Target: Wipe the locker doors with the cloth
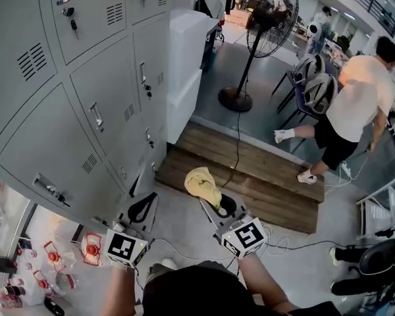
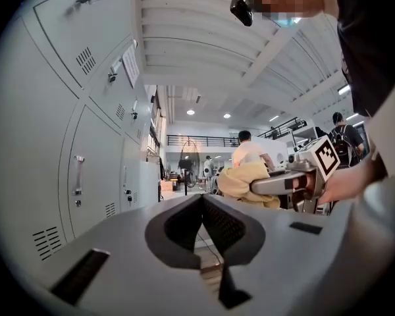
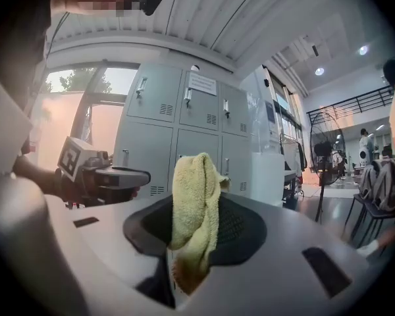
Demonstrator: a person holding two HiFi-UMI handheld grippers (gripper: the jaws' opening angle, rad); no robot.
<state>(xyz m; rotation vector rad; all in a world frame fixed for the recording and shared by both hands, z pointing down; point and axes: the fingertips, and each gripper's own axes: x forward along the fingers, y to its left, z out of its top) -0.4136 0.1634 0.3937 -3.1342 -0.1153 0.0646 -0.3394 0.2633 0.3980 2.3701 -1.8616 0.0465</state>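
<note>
Cloth [image 3: 196, 196] pinched in right gripper [image 1: 210, 203] jaws.

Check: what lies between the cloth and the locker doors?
Nothing; the right gripper view shows bare air from cloth to locker doors, left tool off aside.

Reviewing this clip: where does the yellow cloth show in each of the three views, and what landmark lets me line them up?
Head view: cloth low centre, at the tip of the right gripper.
Left gripper view: right of centre, held out by the right gripper.
Right gripper view: dead centre, clamped between the jaws.
Shared landmark: the standing fan, right of the lockers in all three.
</note>
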